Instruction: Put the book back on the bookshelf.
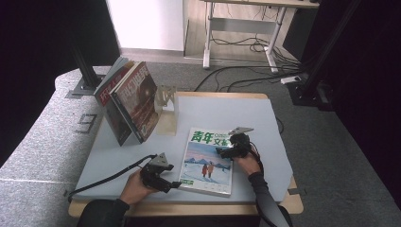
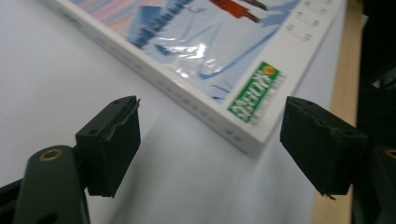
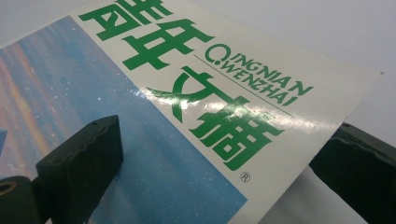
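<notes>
The magazine (image 1: 208, 161) lay flat on the table (image 1: 227, 113), a little toward six o'clock from the centre, green title at its twelve o'clock end. At its right edge, three o'clock side, the right gripper (image 1: 226, 152) had its jaws straddling the cover's corner: in the right gripper view one jaw sat over the blue cover (image 3: 140, 121), the other below the lifted edge, gap wide, pads not pressing. Down at the seven o'clock corner the left gripper (image 1: 176, 185) stood spread wide, the magazine's corner (image 2: 219, 79) just ahead of its jaws, nothing between them. Away at ten o'clock, two books (image 1: 130, 99) leaned upright beside a clear stand (image 1: 166, 106).
</notes>
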The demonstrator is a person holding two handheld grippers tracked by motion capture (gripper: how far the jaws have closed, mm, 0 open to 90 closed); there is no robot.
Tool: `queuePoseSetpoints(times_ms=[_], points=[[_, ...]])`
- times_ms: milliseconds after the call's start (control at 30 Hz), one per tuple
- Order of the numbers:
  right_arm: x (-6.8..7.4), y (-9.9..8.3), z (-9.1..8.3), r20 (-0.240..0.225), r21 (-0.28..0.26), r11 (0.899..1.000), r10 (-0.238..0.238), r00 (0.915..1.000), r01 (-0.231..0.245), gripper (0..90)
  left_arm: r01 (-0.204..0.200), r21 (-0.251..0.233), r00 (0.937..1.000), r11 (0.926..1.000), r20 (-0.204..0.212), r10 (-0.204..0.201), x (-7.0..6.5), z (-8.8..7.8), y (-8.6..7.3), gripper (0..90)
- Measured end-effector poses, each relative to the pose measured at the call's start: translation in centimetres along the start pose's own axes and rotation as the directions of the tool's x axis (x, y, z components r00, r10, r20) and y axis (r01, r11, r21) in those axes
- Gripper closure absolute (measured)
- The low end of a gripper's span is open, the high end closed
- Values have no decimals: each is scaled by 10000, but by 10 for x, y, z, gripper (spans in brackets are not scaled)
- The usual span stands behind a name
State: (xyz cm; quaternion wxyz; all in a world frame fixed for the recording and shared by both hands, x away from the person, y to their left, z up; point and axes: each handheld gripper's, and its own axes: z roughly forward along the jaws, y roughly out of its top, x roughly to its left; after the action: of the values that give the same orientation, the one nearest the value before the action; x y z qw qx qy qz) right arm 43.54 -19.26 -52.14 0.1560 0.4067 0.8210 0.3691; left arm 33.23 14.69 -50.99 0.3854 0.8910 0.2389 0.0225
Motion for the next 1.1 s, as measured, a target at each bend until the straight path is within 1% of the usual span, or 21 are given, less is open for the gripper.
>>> queuePoseSetpoints(times_ms=[67,233,267,367,400,433,467,500,533,567,600,667,733,767,800,867,900,933,1000,1033,1100], points=[[1,2,1,-117,-129,9998,-167,9998,166,54,104,-54,9998,9999,-140,-105,7,0,1,201],[5,5,4,-259,-164,9996,-218,9994,214,58,373,-198,9989,9991,-280,-378,14,1,3,199],[6,6,4,-213,-137,9998,-175,9996,173,55,532,-305,9983,9981,-227,-539,17,2,3,200],[4,4,3,-134,-240,9997,-97,9999,94,43,646,-401,9975,9971,-248,-656,19,4,4,215],[2,3,2,11,-196,9998,-49,10000,49,8,646,-401,9975,9971,-248,-656,19,4,4,235],[0,1,2,143,-140,9999,9,9999,-7,7,673,-364,9974,9971,-245,-682,21,6,4,246],[0,1,2,143,-140,9999,9,9999,-7,7,673,-364,9974,9971,-245,-682,21,6,4,254],[-3,-1,1,42,-176,9997,197,9998,-196,10,637,-341,9976,9974,-251,-646,22,7,4,254],[-6,-5,-2,4,-183,9989,426,9991,-426,25,626,-347,9975,9974,-317,-637,22,9,5,288],[-6,-5,-2,4,-183,9989,426,9991,-426,25,590,-309,9974,9978,-403,-602,23,10,6,288],[-7,-8,-6,-169,-238,9987,444,9989,-448,89,555,-262,9973,9981,-456,-567,24,12,6,328],[-6,-9,-7,-223,-253,9985,486,9986,-491,99,529,-210,9967,9984,-613,-541,26,14,7,338],[-6,-11,-9,-272,-303,9983,495,9984,-504,104,591,-186,9964,9981,-603,-601,28,16,7,394],[-6,-11,-8,-297,-311,9981,518,9982,-527,101,552,-102,9966,9984,-601,-557,29,16,7,421],[-6,-11,-8,-335,-311,9980,539,9980,-549,99,379,5,9967,9993,-717,-378,28,16,5,434],[-6,-11,-8,-341,-288,9982,513,9981,-523,98,376,5,9965,9993,-741,-375,27,16,5,435],[-6,-10,-8,-335,-259,9984,497,9982,-506,98,389,27,9967,9992,-713,-386,27,16,6,441],[-6,-10,-7,-320,-244,9985,487,9983,-495,93,500,73,9974,9987,-522,-495,27,16,6,462],[-6,-10,-7,-302,-241,9985,485,9984,-492,91,564,92,9977,9984,-380,-560,27,15,6,477],[-6,-9,-6,-285,-255,9986,461,9985,-468,88,605,89,9978,9981,-286,-602,27,15,6,512],[-6,-9,-5,-299,-279,9988,384,9988,-393,83,421,-7,9985,9991,-361,-421,25,15,5,518]])
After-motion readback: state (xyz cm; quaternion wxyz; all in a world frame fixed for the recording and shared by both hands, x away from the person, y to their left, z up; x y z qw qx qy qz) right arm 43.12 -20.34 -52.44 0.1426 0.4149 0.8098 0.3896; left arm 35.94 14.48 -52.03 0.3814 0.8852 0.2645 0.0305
